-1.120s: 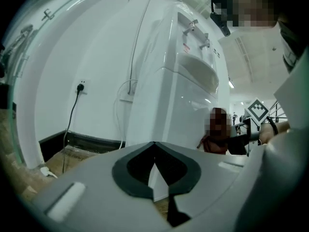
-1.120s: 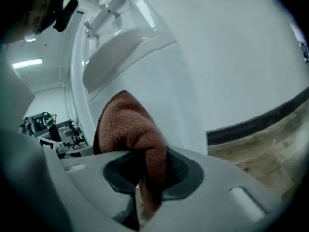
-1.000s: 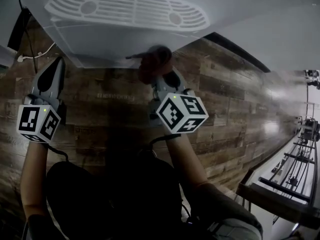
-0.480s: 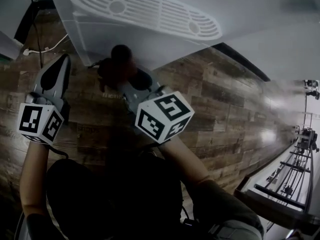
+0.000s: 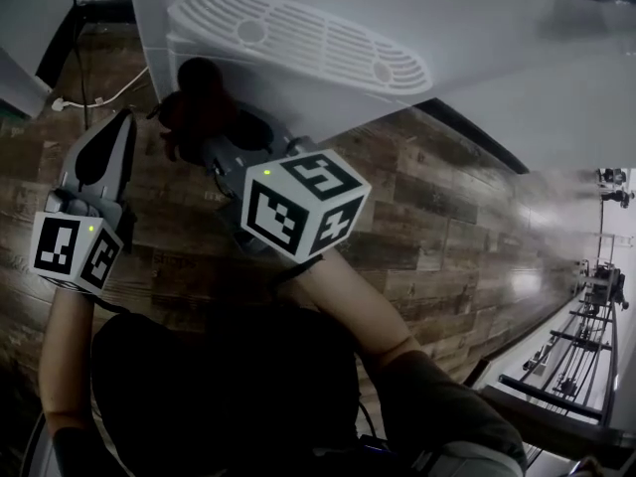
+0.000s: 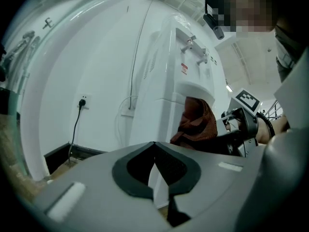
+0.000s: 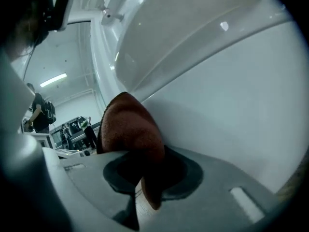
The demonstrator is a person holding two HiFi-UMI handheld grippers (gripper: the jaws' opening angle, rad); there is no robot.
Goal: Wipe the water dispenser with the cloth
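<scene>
The white water dispenser [image 5: 298,38] stands in front of me, its grilled top at the upper edge of the head view. My right gripper [image 5: 211,132] is shut on a dark red cloth [image 5: 197,97] and holds it against the dispenser's left front side. In the left gripper view the cloth [image 6: 198,122] lies on the dispenser [image 6: 169,81] below the taps. The right gripper view shows the cloth [image 7: 128,129] bunched between the jaws, pressed to the white panel [image 7: 217,81]. My left gripper [image 5: 102,157] hangs to the left, shut and empty, apart from the dispenser.
Wood-pattern floor [image 5: 447,217] runs under me. A wall socket [image 6: 83,100] with a black cable sits left of the dispenser, and a white cable lies on the floor [image 5: 84,99]. Metal racks [image 5: 586,356] stand at the far right. A person [image 7: 37,112] stands in the distance.
My right gripper has carried the cloth leftward along the dispenser's front, from the middle to its left side. The left gripper has hardly moved.
</scene>
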